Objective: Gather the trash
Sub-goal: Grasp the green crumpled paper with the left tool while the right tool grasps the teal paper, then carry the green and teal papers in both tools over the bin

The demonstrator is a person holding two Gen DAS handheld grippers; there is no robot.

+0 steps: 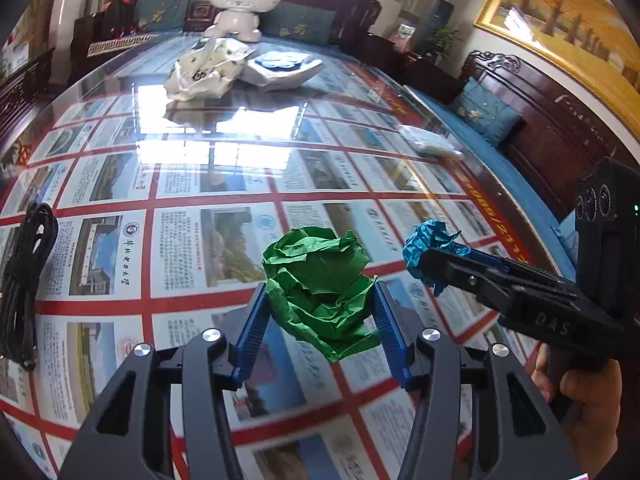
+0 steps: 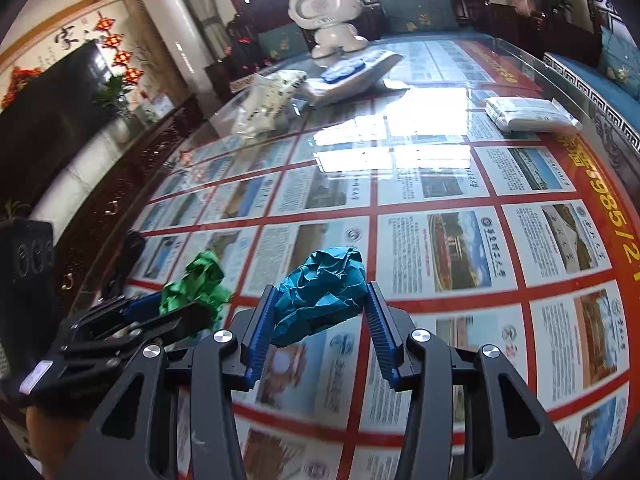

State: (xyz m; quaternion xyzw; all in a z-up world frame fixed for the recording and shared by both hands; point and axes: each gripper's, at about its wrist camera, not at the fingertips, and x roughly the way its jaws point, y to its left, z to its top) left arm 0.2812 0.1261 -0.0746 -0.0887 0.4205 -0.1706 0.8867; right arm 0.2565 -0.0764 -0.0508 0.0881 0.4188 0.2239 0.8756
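The left gripper (image 1: 320,304) clamped the green paper ball (image 1: 320,288); the right gripper (image 2: 320,308) seemingly pinched the blue paper ball (image 2: 324,288), above the glass table (image 2: 440,184).

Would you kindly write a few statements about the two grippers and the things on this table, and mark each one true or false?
1. The left gripper has a green paper ball between its fingers. True.
2. The right gripper grips a red paper ball. False: it is a blue paper ball.
3. A black cable lies coiled on the table. True.
4. The white robot figure stands at the near edge, beside the grippers. False: it stands at the far end.
5. Both paper balls are flat sheets. False: both are crumpled.
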